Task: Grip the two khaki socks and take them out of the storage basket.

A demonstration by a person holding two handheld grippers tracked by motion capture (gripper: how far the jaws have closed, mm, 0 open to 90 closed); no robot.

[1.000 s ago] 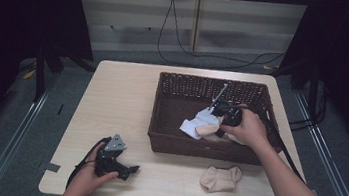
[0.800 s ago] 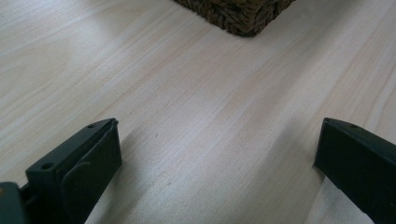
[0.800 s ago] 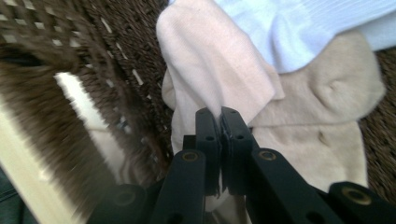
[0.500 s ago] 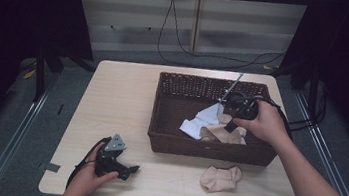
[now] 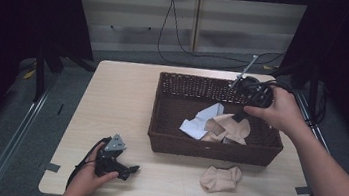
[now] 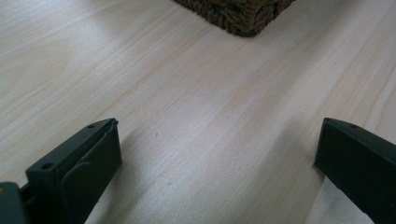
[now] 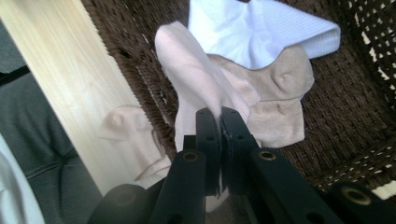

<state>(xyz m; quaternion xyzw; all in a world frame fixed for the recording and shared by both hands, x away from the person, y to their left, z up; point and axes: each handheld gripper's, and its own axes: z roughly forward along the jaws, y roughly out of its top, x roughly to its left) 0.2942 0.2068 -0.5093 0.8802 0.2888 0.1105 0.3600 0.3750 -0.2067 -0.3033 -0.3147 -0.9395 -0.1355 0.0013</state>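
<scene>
Right jaws: closed flat on a fold of a beige sock [image 7: 196, 88]; the right gripper [image 7: 219, 122] holds it above the wicker basket [image 5: 166, 108], presumably to lift it clear of the pile.
Held sock: hangs from the jaws, its lower end draped toward the basket's near wall.
Basket contents: a second beige sock [image 7: 275, 102] lies flat, with a white sock [image 7: 261, 32] partly over it.
Outside basket: a third beige sock [image 5: 221, 178] rests on the desk [image 5: 111, 100], just beside the near wall, likely removed already.
Left jaws: wide apart, holding nothing; the left gripper [image 5: 129, 169] rests on the desk, idle.
View difference: the right gripper view shows the pinch itself; the high view shows both hands' positions.
</scene>
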